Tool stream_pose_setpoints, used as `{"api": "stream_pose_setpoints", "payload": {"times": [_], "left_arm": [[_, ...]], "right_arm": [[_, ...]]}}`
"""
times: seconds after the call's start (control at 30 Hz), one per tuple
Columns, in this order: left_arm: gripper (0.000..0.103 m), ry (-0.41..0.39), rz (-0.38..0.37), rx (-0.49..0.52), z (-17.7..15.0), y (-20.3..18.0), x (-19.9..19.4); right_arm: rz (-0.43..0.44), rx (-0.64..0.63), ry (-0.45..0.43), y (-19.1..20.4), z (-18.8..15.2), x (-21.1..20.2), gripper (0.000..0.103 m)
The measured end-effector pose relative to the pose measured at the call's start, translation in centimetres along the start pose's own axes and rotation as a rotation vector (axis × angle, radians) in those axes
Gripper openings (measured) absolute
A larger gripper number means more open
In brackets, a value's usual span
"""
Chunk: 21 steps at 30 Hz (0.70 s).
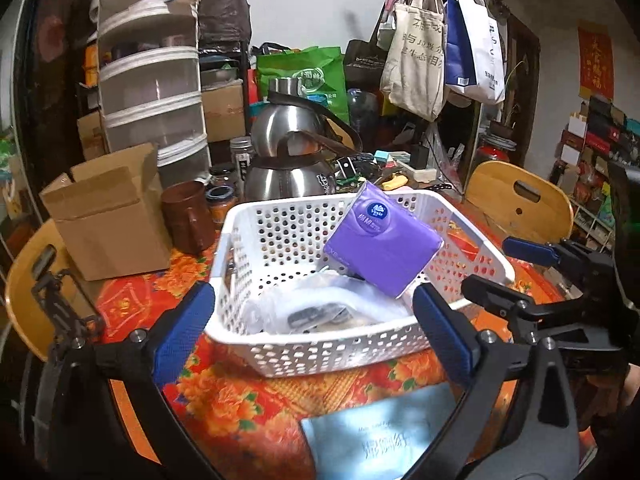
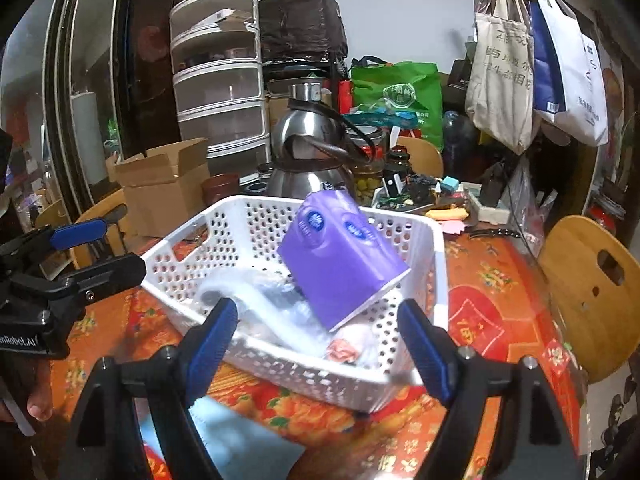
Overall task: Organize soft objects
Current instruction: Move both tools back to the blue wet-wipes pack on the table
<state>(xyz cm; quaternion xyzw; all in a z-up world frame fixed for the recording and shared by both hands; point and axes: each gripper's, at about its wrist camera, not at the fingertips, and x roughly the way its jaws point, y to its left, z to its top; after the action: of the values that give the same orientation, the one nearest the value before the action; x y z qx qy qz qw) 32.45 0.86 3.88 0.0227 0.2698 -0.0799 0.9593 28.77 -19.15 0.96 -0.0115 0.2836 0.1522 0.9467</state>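
Purple plastic-wrapped tissue pack (image 1: 382,240) propped tilted inside white perforated plastic basket (image 1: 320,350). Both hand-held grippers, left (image 1: 316,330) and right (image 2: 320,344), wide, empty. Risk: pack topples, leaning unsupported.

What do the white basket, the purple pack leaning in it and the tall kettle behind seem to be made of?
White basket: rigid plastic, matte, with moulded rows of round holes. Purple pack: likely soft tissues in glossy plastic film; it shows sheen and rounded corners. Kettle: polished stainless steel by its mirror-like reflections, with a dark handle, probably plastic.
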Motion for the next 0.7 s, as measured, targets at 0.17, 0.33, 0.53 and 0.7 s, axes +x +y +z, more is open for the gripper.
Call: {"api": "stream_pose_setpoints", "payload": {"times": [0.17, 0.33, 0.53, 0.7], "left_arm": [[0.099, 0.026, 0.021, -0.018, -1.7, 0.1, -2.4], [0.099, 0.081, 0.005, -0.04, -5.6, 0.7, -4.3], [0.099, 0.15, -0.012, -0.07, -10.8, 0.9, -4.3], [0.099, 0.231, -0.037, -0.131, -14.4, 1.7, -2.8]], "right_arm": [[-0.006, -0.001, -0.009, 0.3, -0.9, -1.9, 0.082], [0.005, 0.032, 0.012, 0.1, -3.4, -4.1, 0.082], [0.007, 0.034, 0.098, 0.3, -8.0, -3.6, 0.083], [0.044, 0.075, 0.212, 0.2, -11.5, -1.4, 0.083]]}}
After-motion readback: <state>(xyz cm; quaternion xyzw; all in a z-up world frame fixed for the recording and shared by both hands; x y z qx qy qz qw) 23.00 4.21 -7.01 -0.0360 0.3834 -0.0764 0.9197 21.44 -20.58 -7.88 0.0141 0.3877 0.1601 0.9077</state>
